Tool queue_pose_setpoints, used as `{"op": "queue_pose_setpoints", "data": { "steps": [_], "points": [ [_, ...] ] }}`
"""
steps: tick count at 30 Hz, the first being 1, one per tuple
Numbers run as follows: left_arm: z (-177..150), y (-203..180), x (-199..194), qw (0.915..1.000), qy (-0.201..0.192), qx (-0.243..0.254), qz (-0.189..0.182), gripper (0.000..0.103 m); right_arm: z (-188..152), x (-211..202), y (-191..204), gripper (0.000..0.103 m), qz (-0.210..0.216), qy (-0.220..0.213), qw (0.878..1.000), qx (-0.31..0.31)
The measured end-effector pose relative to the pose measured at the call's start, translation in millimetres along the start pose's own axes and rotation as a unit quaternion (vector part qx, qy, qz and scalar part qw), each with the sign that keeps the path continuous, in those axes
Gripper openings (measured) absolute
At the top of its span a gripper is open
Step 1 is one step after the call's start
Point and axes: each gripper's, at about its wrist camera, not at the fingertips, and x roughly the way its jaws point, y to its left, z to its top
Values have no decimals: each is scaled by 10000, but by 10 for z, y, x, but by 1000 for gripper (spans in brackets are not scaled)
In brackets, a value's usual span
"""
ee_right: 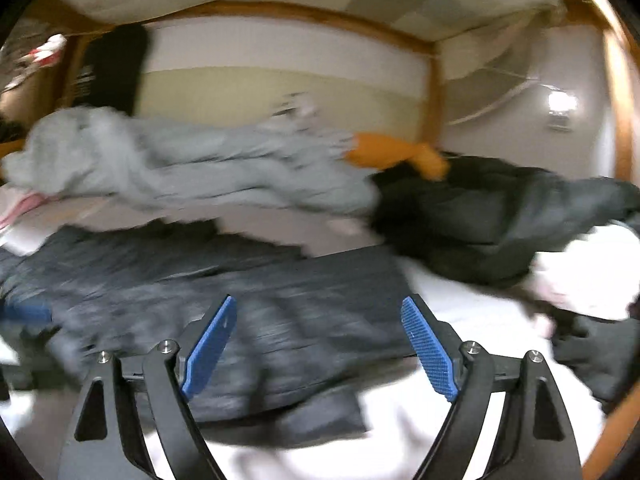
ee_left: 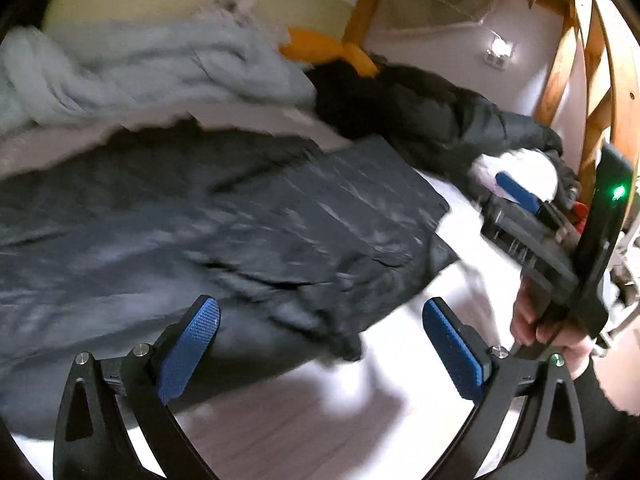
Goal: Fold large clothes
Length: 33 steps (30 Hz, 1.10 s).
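Your left gripper (ee_left: pixel 320 344) had its jaws wide apart, nothing between the 2 blue pads (ee_left: pixel 188 348). It pointed down at the near edge of the dark garment (ee_left: pixel 240 220); whether the left pad touched the cloth, can't tell. Your right gripper (ee_right: pixel 320 344) was also spread wide with nothing clamped, the same dark garment (ee_right: pixel 280 304) in front of and below the pads. Both views were motion-blurred.

In the left wrist view your right gripper (ee_left: pixel 516 190) showed at the right edge with only 1 blue pad in sight, held by your hand (ee_left: pixel 532 320) in a dark sleeve (ee_left: pixel 596 396), a green light (ee_left: pixel 618 191) lit on its body.

The dark garment lay flat on the white sheet (ee_left: pixel 360 380), spread from left to centre, with a straight edge and a squared corner toward the right. Bare sheet showed on the near side and to the right of it.

Behind it, well apart across a strip of sheet, was a crumpled pale grey garment (ee_right: pixel 180 160) at left. To its right was a small orange item (ee_right: pixel 400 152), touching a bunched black jacket (ee_right: pixel 480 216). A white piece of cloth (ee_right: pixel 580 272) sat at the jacket's near right end.

Farthest back were a cream wall (ee_right: pixel 280 92), wooden frame posts (ee_right: pixel 434 92) and a wall socket (ee_right: pixel 560 112).
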Motion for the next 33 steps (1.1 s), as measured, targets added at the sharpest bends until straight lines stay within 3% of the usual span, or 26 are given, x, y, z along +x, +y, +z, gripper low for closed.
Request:
{"op": "queue_pose_setpoints", "data": {
  "steps": [2, 4, 6, 7, 9, 15, 17, 19, 21, 26, 33],
  "points": [
    [28, -4, 191, 9993, 162, 48, 319, 101, 56, 4, -195, 86, -287, -74, 9994, 180],
    [77, -9, 329, 9969, 247, 217, 708, 78, 105, -8, -396, 86, -453, -117, 9980, 422],
    [174, 1, 417, 9943, 476, 382, 871, 13, 124, -9, -542, 87, -459, -70, 9969, 639],
    [236, 23, 420, 9946, 554, 397, 784, 9, 131, 10, -605, 87, -463, -15, 9962, 743],
    [413, 46, 325, 9935, 425, 518, 917, 9, 119, 75, -690, 87, -447, 140, 9947, 917],
    [1146, 374, 40, 9768, -80, 532, 2074, 9, -15, 369, -721, 87, -277, 838, 9903, 1077],
    [1339, 585, -27, 9661, -149, 537, 2519, 9, -54, 413, -711, 87, -426, 977, 9892, 1008],
    [1465, 872, -134, 9561, -184, 392, 2899, 9, -57, 376, -719, 87, -855, 842, 9882, 955],
    [1522, 1153, -233, 9467, -173, 214, 3208, 9, -29, 318, -708, 87, -1057, 635, 9889, 823],
    [1449, 1829, -492, 9240, -74, -135, 3821, 9, 2, 319, -573, 87, -929, 594, 9928, 460],
    [1152, 2475, -567, 9211, 219, -680, 3826, 9, -37, 362, -342, 87, -755, 731, 9945, 29]
  ]
}}
